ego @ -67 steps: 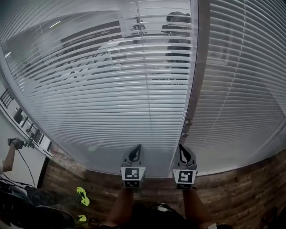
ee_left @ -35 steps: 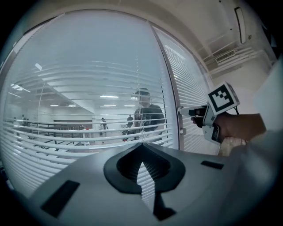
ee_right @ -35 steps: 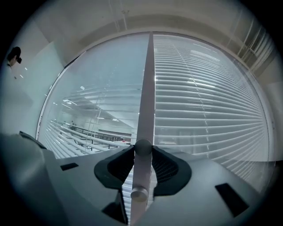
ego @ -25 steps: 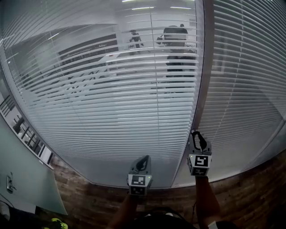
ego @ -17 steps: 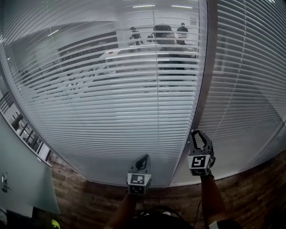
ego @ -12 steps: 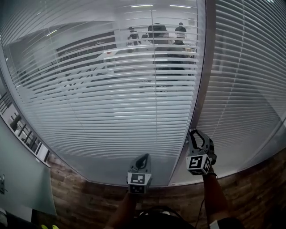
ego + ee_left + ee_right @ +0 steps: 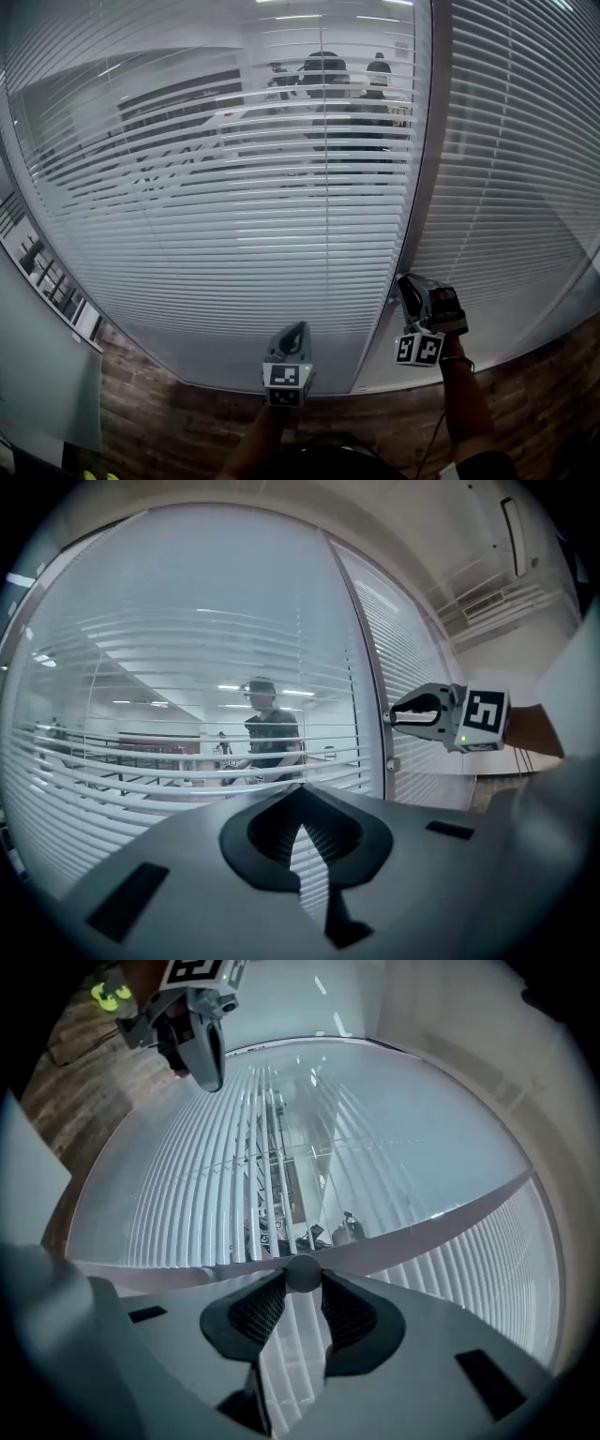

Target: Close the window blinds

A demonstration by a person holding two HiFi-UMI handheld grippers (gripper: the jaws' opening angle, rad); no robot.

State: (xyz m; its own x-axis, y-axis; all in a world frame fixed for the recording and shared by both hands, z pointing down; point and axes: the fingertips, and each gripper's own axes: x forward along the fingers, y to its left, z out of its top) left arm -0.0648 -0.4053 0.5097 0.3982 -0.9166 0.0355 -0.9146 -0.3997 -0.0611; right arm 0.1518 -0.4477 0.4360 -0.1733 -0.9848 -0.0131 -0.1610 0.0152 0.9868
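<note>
Two window blinds hang in front of you, a wide left blind (image 7: 187, 187) and a right blind (image 7: 516, 187), with one upright post (image 7: 424, 141) standing between them. On both blinds the slats run level, their long axis going across the window from side to side, stacked one above another. The left blind's slats are tilted open enough that a room with figures (image 7: 323, 80) shows through the gaps. The right blind reads as nearly solid white. Your right gripper (image 7: 408, 284) is at the post, low down and pointing level at it, with its body rolled onto its side. Its two pads are closed on one round knob (image 7: 303, 1274), one pad touching each side. A second small fitting (image 7: 393, 764) sits on the post just below that gripper. Your left gripper (image 7: 298, 328) hangs near the bottom of the left blind, also pointing level at the slats and apart from them. Its jaws are together at the tips with nothing between them. Beneath both blinds lies a wooden floor (image 7: 187, 403).
</note>
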